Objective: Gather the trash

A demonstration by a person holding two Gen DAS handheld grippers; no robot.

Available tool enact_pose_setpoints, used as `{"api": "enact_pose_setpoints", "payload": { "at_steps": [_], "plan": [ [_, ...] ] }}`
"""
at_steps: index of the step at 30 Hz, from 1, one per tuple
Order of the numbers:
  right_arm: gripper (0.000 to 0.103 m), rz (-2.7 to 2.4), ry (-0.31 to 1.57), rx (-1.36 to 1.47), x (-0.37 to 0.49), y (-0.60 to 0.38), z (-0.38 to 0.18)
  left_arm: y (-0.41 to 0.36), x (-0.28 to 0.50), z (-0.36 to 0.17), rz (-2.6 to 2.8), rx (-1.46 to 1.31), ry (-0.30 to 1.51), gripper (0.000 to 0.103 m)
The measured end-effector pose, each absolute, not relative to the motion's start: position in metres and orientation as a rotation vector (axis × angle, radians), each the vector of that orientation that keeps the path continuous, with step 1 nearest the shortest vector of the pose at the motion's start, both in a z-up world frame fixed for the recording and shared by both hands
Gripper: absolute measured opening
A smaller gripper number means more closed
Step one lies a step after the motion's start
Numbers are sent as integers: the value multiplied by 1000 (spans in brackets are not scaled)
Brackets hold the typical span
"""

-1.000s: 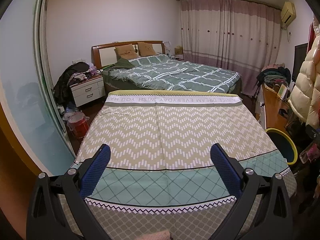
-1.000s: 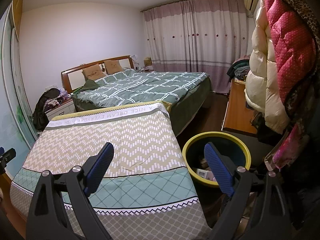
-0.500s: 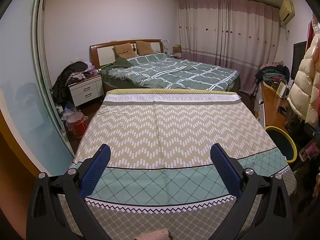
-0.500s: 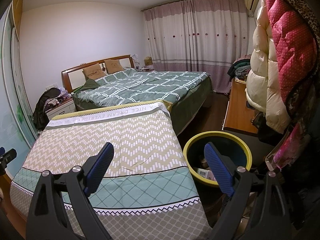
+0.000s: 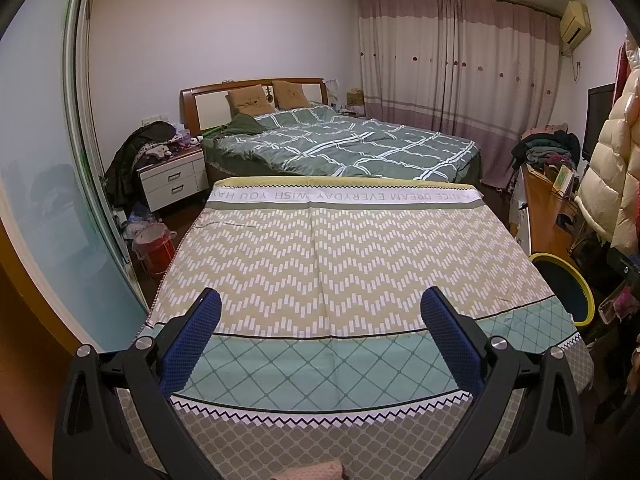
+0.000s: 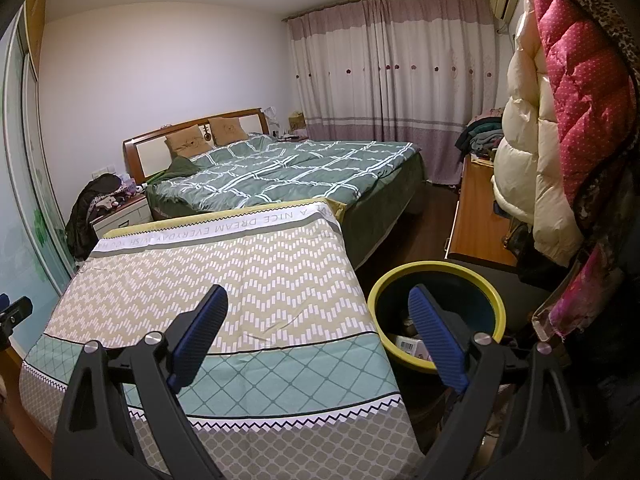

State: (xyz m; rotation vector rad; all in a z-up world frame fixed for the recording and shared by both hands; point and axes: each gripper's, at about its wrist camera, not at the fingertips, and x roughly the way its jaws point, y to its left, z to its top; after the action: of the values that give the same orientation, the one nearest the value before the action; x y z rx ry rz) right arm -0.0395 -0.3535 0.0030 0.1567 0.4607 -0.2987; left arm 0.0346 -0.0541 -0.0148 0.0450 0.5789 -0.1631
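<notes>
Bin (image 6: 436, 276) behind right gripper's (image 6: 318, 300) right finger

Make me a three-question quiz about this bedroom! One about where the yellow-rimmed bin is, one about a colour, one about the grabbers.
1. Where does the bin stand?
A. on the big bed
B. on the floor beside the patterned cloth
C. on the nightstand

2. What colour are the gripper pads?
A. blue
B. red
C. white

3. How is the right gripper?
A. shut on a box
B. shut on nothing
C. open, empty

Answers: 1 B, it sits right of the patterned cloth. 2 A, both pads look blue. 3 C, its jaws stand wide with nothing between.
</notes>
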Motion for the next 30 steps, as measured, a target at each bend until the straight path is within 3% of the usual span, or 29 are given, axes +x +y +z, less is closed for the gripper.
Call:
{"api": "enact_pose_setpoints", "payload": {
  "at_steps": [30],
  "plan": [
    [87,-293,481,153,-30,-353,-4,-58,42,-20,-155,40,598,98]
  ]
}}
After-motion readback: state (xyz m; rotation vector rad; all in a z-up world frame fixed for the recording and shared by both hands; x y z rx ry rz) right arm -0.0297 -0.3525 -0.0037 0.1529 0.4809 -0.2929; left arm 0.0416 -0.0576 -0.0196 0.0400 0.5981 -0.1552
